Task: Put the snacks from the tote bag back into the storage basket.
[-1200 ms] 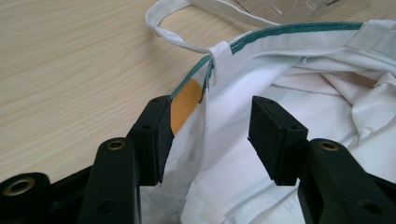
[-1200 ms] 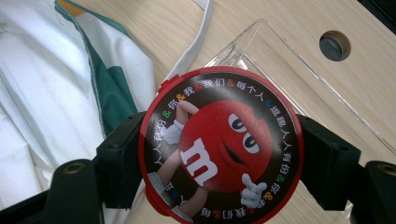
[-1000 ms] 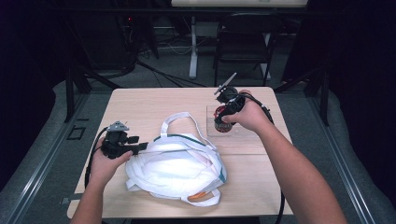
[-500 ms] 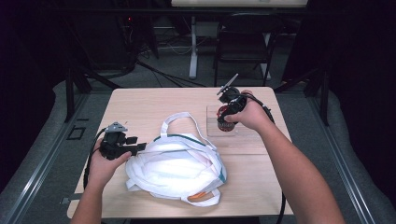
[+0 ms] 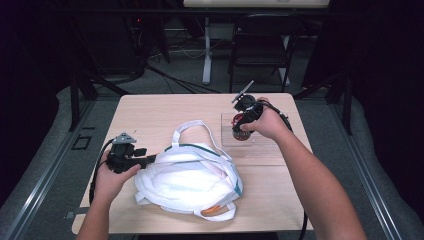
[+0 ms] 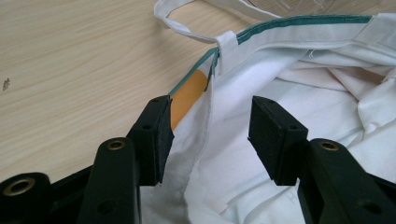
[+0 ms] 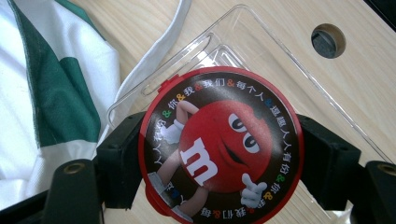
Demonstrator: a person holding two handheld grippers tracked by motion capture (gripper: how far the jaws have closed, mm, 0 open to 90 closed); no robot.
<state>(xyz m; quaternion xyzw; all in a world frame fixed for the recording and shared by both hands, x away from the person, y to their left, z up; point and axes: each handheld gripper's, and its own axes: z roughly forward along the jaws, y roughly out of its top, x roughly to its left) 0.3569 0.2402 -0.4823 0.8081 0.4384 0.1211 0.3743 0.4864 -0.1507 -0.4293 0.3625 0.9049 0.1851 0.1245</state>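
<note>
**Right clamped on candy tub, left open at bag rim**

Right gripper (image 7: 219,158) grips the red M&M tub (image 7: 219,144) between both jaws, over the clear tray (image 5: 260,145). Left gripper (image 6: 208,135) is released, jaws straddling the white bag (image 5: 187,177) rim, the left-hand jaw touching fabric.

black left gripper (image 6: 208,135): 2 blocky fingers (image 6: 154,137), brass-ringed screw holes, grey plate atop.

Dim, nearly black room around a pale wooden table (image 5: 165,107) on grey floor (image 5: 350,130), with a dark folding chair (image 5: 260,47) and a white stand leg (image 5: 206,50) beyond, cables (image 5: 170,77) across the floor, black frame legs (image 5: 75,95) at left.
</note>
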